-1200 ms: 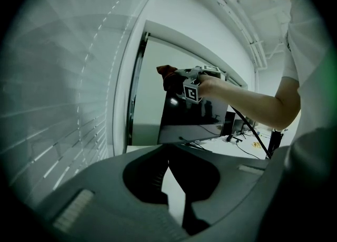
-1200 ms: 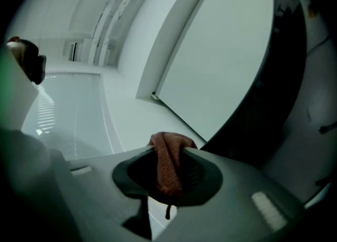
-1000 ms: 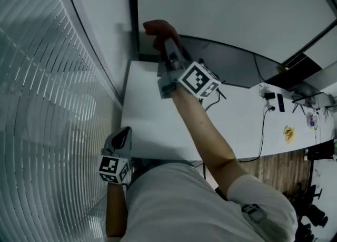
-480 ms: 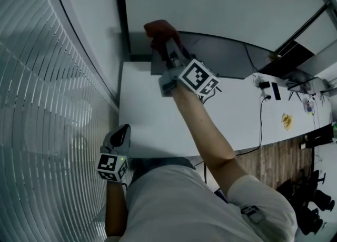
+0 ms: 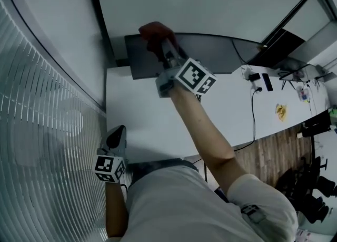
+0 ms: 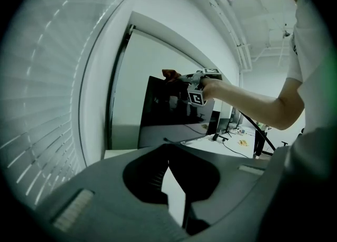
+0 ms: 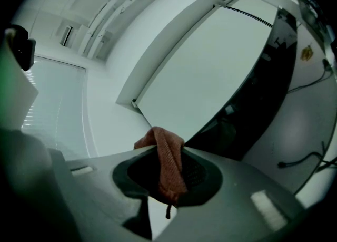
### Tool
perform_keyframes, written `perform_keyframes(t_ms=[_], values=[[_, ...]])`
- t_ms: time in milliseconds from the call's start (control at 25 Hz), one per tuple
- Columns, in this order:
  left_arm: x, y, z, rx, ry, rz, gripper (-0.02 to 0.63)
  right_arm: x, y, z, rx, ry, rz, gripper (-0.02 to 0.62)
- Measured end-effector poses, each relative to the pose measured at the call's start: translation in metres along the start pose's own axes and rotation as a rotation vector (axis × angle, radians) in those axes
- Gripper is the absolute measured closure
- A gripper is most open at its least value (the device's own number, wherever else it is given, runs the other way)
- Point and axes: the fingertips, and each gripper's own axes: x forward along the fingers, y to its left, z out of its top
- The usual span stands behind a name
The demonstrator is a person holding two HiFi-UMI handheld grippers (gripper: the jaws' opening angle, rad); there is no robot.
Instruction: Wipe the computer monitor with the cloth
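Right gripper (image 5: 161, 43) up at the monitor (image 5: 221, 54), cloth (image 5: 154, 29) clamped tight!

A white desk (image 5: 142, 114) runs along a pale wall, with window blinds (image 5: 42, 130) beside it and a cable (image 5: 253, 110) trailing over the top. The dark monitor stands ahead of both grippers, its long axis running along the wall. The right jaws pinch the reddish cloth, a folded strip lying lengthwise between the pads and poking out past the tips, at the screen's top edge. The left gripper (image 5: 117, 136) hangs low at the near desk edge, its jaw tips together and holding nothing.
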Motion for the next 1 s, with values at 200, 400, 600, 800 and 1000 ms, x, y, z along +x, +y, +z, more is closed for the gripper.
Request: perform_keyframes(t_ms=[200, 400, 600, 800, 1000], values=[[0.027, -0.028, -0.001, -0.001, -0.001, -0.025, 0.6, -0.016, -0.026, 0.024, -0.008, 0.005, -0.019, 0.509], [0.051, -0.051, 0.006, 0.006, 0.002, -0.05, 0.6, -0.027, -0.047, 0.052, -0.013, 0.0, -0.038, 0.509], [0.077, -0.072, 0.013, 0.016, -0.002, -0.082, 0.6, -0.04, -0.07, 0.077, -0.02, -0.011, -0.059, 0.509], [0.102, -0.088, 0.01, 0.018, 0.003, -0.115, 0.6, -0.058, -0.098, 0.101, -0.022, -0.044, -0.09, 0.509], [0.129, -0.108, 0.007, 0.024, 0.01, -0.154, 0.6, -0.076, -0.127, 0.126, -0.03, -0.069, -0.117, 0.509]])
